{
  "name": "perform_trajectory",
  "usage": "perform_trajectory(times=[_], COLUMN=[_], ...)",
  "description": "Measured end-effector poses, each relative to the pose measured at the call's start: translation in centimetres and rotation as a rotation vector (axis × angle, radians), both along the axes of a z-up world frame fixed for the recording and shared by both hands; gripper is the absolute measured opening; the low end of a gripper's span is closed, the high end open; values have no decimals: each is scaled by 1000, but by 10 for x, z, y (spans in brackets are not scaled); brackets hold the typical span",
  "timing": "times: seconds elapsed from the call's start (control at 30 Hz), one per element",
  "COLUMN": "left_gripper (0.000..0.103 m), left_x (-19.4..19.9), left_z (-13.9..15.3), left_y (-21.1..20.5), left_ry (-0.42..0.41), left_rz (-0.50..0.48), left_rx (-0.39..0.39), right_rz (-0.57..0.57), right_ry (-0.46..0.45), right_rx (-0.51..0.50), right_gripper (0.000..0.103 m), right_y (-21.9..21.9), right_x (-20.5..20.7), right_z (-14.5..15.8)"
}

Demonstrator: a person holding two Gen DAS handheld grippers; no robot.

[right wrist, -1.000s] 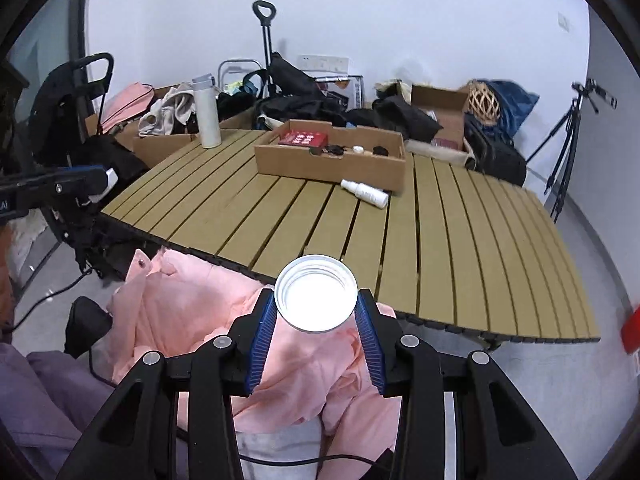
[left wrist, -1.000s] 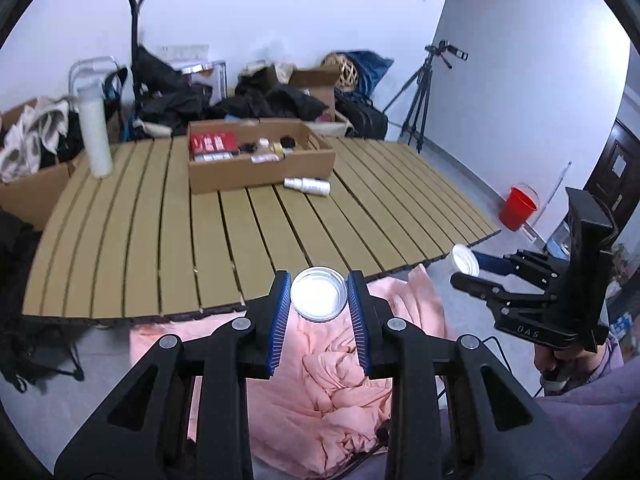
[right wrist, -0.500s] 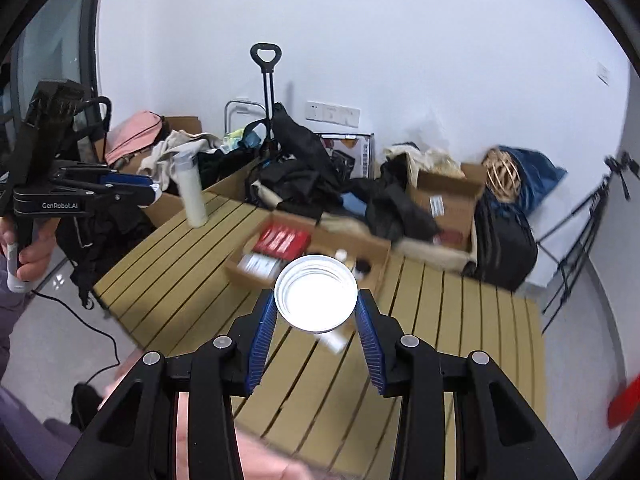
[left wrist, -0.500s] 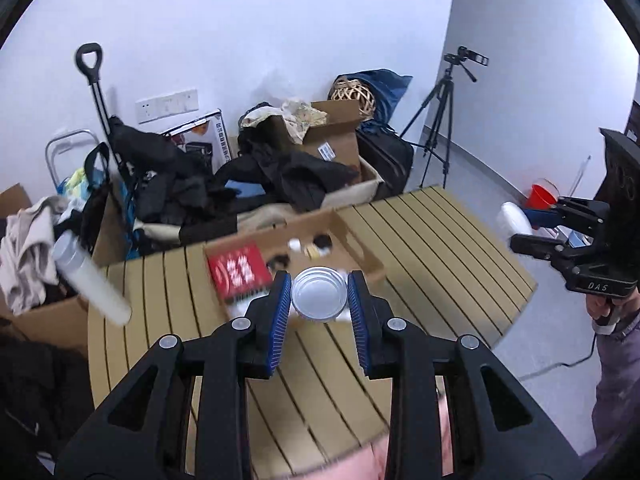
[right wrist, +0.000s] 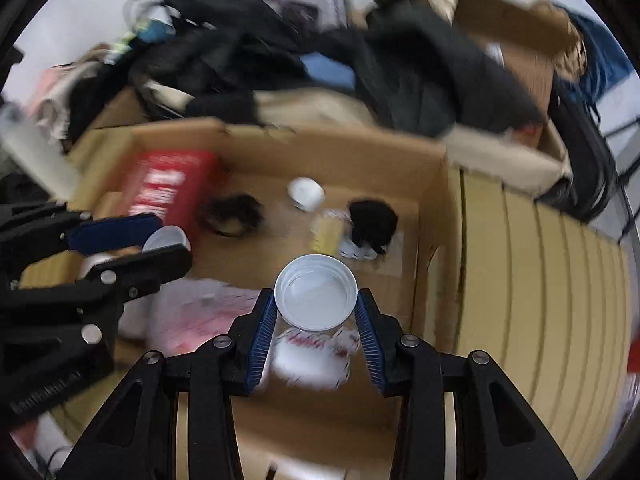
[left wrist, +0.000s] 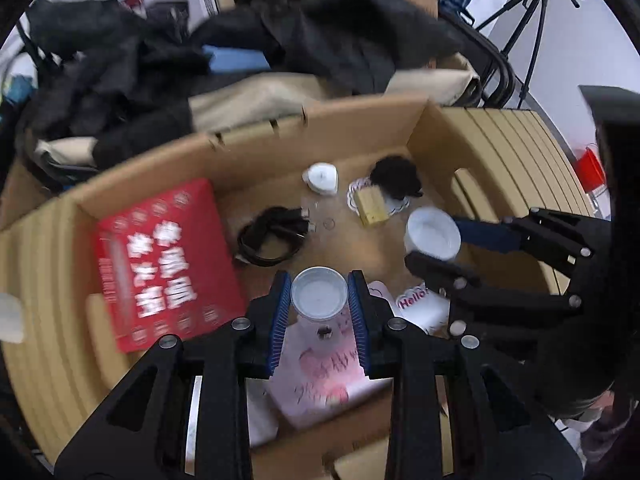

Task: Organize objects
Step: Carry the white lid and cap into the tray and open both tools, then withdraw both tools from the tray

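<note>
Writing: "Hello" in red on a white card (left wrist: 420, 306) lying in the box, just right of the left gripper's tip; pink scrawl on a sheet (left wrist: 320, 372) under the left jaws, too blurred to read; white characters on the red packet (left wrist: 160, 256), also too smeared to make out.
Left gripper (left wrist: 319, 300): jaws drawn in close and clamped on a small clear jar (left wrist: 319, 294), blue pads pressing its sides, mouth facing the camera, tool tipped steeply down into the box.
Right gripper (right wrist: 316, 312): jaws set wider and clenched on a bigger clear jar (right wrist: 316, 292), pads against both flanks, also angled down over the box.
Jars: each sits right at its tool's tip, hanging above the box floor, neither resting on it; from the left camera the right gripper's jar (left wrist: 432, 232) shows just right of the small one.
Box (left wrist: 360, 120): open cardboard tray on a slatted table (right wrist: 540, 280), both tools over its near half.
Inside: red packet at the left wall; coiled black cable (left wrist: 272, 236) mid-floor; small white lid-like piece (left wrist: 321, 178) toward the far wall; tan block (left wrist: 370, 206) touching a black tuft (left wrist: 394, 176) near the right wall.
Beyond: dark clothes (left wrist: 160, 60) heaped behind the box; tripod (left wrist: 532, 32) at far right.
Sharpness: both views are smeared, the right one more so.
</note>
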State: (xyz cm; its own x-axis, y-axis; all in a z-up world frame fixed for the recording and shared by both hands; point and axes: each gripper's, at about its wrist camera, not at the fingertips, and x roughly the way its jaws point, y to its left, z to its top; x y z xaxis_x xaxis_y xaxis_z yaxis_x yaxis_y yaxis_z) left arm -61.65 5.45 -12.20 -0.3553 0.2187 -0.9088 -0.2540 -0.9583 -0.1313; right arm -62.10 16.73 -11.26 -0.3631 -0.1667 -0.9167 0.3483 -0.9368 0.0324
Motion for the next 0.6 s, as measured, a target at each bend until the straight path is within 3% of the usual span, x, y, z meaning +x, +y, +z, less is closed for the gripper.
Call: perform_trajectory(times=[0.07, 0.13, 0.2, 0.27, 0.3, 0.47, 0.6], left_gripper=[25, 27, 37, 56, 58, 65, 67], left_x=[-6, -14, -23, -29, -32, -22, 18], left_z=[-11, -11, -6, -1, 0, 14, 39], left_y=[4, 3, -3, -11, -15, -26, -24], left_ry=[12, 21, 39, 83, 95, 92, 110], left_rz=[-25, -38, -3, 52, 60, 75, 34], left_rx=[-36, -62, -59, -72, -56, -25, -29], right_rz=[-10, 29, 43, 25, 22, 2, 26], right_ry=[34, 78, 83, 82, 89, 87, 77], right_rx=[19, 62, 21, -58, -79, -115, -120], right_gripper=[45, 67, 69, 80, 85, 86, 86], right_y=[6, 4, 6, 12, 14, 19, 22], right_x=[-6, -8, -15, -26, -30, -31, -6], right_z=[-6, -7, -3, 4, 7, 21, 42])
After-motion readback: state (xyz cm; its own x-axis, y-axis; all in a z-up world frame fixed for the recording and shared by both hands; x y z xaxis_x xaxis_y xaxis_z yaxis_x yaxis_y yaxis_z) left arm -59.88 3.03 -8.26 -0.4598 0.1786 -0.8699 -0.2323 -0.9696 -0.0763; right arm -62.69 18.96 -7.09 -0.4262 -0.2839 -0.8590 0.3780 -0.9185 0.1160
